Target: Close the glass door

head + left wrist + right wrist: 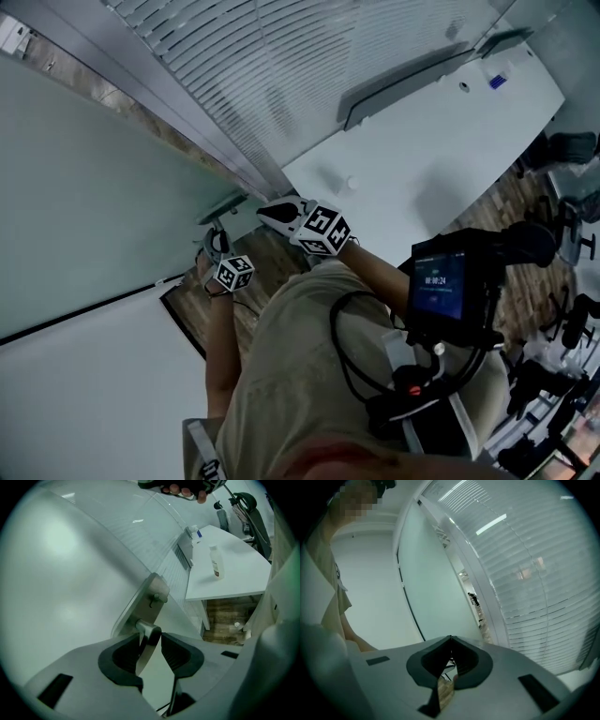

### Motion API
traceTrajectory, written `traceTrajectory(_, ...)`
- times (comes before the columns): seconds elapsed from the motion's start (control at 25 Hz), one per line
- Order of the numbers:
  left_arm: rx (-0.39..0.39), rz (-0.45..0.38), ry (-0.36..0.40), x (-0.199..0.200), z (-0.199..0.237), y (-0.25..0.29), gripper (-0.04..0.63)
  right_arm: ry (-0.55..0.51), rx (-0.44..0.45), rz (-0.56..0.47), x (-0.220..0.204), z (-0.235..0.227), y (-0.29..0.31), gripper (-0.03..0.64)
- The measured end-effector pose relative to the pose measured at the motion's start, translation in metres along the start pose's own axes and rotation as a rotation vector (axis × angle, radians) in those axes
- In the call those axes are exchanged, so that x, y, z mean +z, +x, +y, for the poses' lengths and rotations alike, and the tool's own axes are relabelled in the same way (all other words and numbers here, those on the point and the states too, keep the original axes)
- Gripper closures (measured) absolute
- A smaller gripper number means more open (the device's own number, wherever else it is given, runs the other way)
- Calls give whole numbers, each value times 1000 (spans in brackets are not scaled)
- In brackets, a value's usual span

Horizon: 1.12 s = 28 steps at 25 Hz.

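The frosted glass door [103, 187] fills the left of the head view, its edge running to a metal handle plate [151, 592]. My left gripper [152, 641] is shut on the lever door handle [149, 637], which sits between the two dark pads. In the head view the left gripper [216, 242] sits just below that handle [225, 204]. My right gripper [451, 641] is shut with nothing between its jaws, and it points along the door [436, 588]. It hovers beside the door edge [279, 214], to the right of the left gripper.
A glass wall with blinds [309, 56] stands next to the door. A white table [422, 159] with a small bottle [215, 560] lies to the right, with office chairs [562, 150] beyond. A device with a screen [439, 281] hangs at the person's chest.
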<state>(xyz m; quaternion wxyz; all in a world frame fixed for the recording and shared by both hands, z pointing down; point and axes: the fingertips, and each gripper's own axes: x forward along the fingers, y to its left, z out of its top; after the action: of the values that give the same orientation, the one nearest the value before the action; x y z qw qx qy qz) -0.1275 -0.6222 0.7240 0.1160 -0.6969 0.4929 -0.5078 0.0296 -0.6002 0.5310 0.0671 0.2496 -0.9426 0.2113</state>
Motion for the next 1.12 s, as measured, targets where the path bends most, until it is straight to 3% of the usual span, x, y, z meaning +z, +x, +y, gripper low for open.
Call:
traceTrajectory(0.44,62,22,-23,13,13,26,436,10,36,9,7,-40,-3,598)
traceTrajectory(0.76,80,37,-55,8,22,41,436,23,52,38,-9,-42,-1,598)
traceTrajectory(1.12,107,24,-18,11,30,60,436,36,19,47,-10,-55,10,598)
